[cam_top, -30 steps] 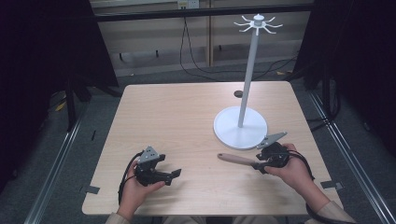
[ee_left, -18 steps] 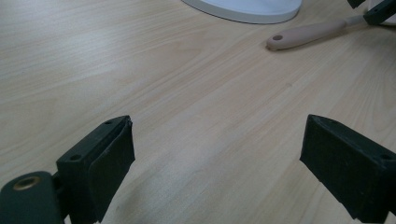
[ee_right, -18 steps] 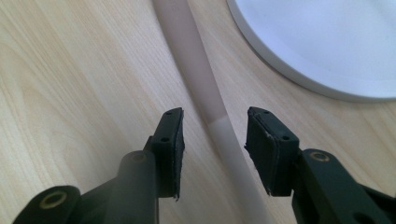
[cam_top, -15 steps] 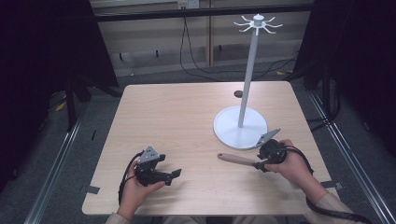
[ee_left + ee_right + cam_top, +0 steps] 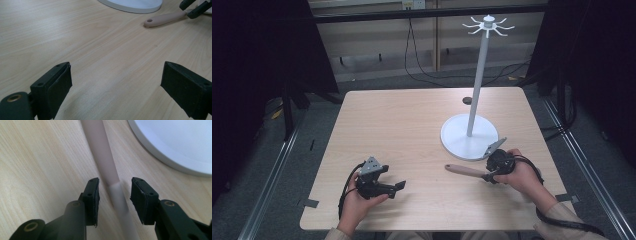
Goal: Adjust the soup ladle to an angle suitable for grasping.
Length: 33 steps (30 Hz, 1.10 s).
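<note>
Between right gripper (image 5: pixel 113 195) jaws: handle (image 5: pixel 105 162), untouched.

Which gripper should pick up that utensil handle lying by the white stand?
Right. The right gripper already straddles the handle, jaws open on either side with gaps, beside the stand base. The left gripper sits open over bare table, well away.

The counter (image 5: pixel 412 130) is pale wood-grain laminate with a smooth, low-sheen finish. Between the right gripper's (image 5: pixel 114 195) matt black jaws lies a tool handle (image 5: pixel 105 162), smooth and matt beige, plastic by its look. Beyond the jaws, the stand base (image 5: pixel 180 142) is smooth white with a satin finish.
</note>
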{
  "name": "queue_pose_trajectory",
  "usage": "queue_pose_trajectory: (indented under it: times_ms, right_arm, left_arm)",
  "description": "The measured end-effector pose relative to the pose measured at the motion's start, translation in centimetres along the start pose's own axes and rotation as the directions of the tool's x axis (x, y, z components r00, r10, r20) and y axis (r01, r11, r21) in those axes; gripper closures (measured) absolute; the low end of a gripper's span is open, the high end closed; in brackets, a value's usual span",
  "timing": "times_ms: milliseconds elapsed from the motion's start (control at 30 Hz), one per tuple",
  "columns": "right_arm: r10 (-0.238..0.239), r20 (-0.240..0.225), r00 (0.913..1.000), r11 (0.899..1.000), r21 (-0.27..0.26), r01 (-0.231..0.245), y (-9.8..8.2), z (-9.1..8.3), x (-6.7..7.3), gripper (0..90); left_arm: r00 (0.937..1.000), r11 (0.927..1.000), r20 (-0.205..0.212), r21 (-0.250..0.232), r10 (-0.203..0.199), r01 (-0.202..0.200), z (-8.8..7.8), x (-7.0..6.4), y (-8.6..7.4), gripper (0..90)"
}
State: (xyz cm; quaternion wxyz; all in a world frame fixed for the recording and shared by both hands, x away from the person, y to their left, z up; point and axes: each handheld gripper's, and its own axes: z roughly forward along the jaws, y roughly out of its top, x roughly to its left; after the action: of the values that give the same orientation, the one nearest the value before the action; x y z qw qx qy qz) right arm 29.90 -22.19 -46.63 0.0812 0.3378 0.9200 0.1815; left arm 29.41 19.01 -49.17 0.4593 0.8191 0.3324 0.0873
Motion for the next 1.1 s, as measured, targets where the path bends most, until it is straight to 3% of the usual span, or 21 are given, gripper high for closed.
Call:
queue_pose_trajectory:
  times_ms: [267,300,367,467,567,667,933,1000,1100]
  right_arm:
    - [-0.009,-0.028,0.9996,1.000,-0.002,0.009,-0.1,0.8,0.0,65.3]
    - [-0.025,-0.030,0.9992,1.000,-0.011,0.025,0.0,0.9,-0.1,70.2]
    - [-0.037,-0.037,0.9986,0.999,-0.005,0.037,0.0,0.8,-0.1,71.6]
    - [-0.109,-0.034,0.9934,0.994,0.014,0.110,0.2,0.8,0.0,73.9]
    - [-0.148,-0.034,0.9884,0.988,0.031,0.149,0.5,0.7,0.3,75.9]
    - [-0.146,-0.041,0.9884,0.989,0.021,0.147,0.5,0.4,0.4,77.8]
    - [-0.090,-0.047,0.9948,0.992,-0.098,0.085,0.1,-1.7,-0.2,78.0]
    - [-0.072,-0.051,0.9961,0.987,-0.145,0.064,0.0,-2.3,-0.4,78.1]
    - [-0.051,-0.050,0.9974,0.973,-0.227,0.038,-0.1,-3.3,-0.7,78.1]
  left_arm:
    - [0.9999,1.0000,-0.010,-0.003,0.005,-0.005,0.0,0.0,0.0,9.5]
    - [1.0000,1.0000,-0.009,-0.002,0.003,-0.003,0.0,0.0,0.0,9.5]
    - [0.9999,1.0000,-0.011,-0.001,0.003,-0.003,0.0,0.1,0.0,9.5]
    - [0.9999,1.0000,-0.013,-0.005,0.000,0.000,-0.1,0.1,0.0,9.6]
    - [0.9998,1.0000,-0.018,-0.004,0.002,-0.002,-0.1,0.1,0.0,9.5]
    - [0.9998,1.0000,-0.021,-0.007,-0.002,0.002,-0.2,0.1,0.0,9.5]
    - [0.9997,1.0000,-0.023,-0.007,-0.001,0.001,-0.2,0.1,0.1,9.5]
    - [0.9997,1.0000,-0.025,-0.008,-0.001,0.001,-0.2,0.1,0.1,9.5]
    - [0.9996,0.9999,-0.026,-0.011,-0.005,0.005,-0.2,0.1,0.1,9.5]
